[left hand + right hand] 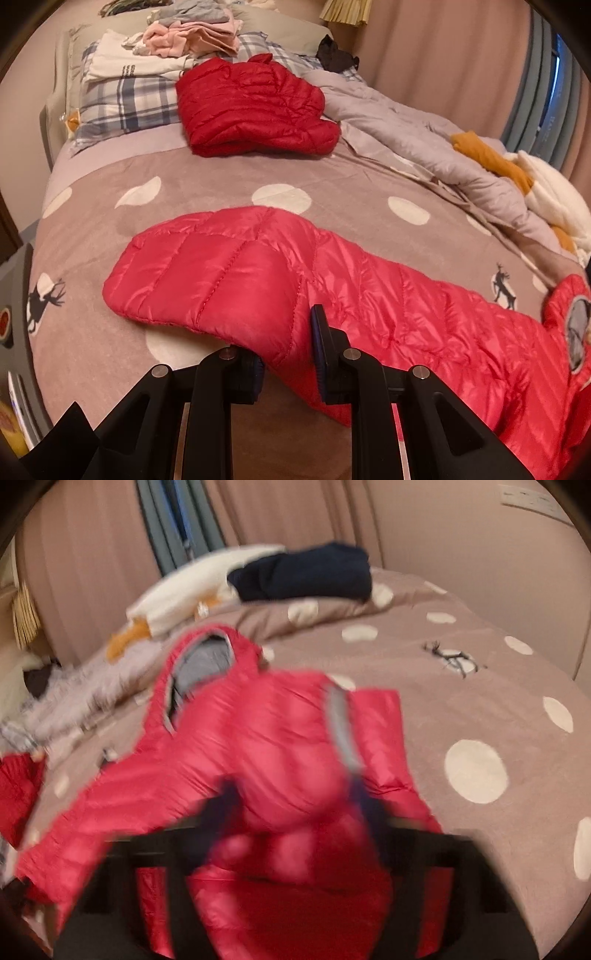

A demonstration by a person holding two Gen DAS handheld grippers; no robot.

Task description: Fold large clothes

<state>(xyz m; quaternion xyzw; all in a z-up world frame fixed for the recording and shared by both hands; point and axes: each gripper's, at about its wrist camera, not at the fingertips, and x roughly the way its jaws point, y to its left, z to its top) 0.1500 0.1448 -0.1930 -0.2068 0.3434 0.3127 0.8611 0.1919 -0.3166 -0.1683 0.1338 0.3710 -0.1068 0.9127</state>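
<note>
Left wrist view: my left gripper (288,354) fingers clamp the jacket (295,280) sleeve edge.
Sleeve axis: runs near-right to far-left across the bed (92,343).
Right gripper (295,805): blurred; fingers clenched in jacket body.

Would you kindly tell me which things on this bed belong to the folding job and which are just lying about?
Part of the job:
- bright red quilted puffer jacket, spread out
- left gripper, shut on its sleeve
- right gripper, blurred, at the jacket body

Lying about:
- darker red folded puffer jacket
- plaid pillow
- pink clothes pile
- dark navy folded garment
- grey crumpled duvet
</note>
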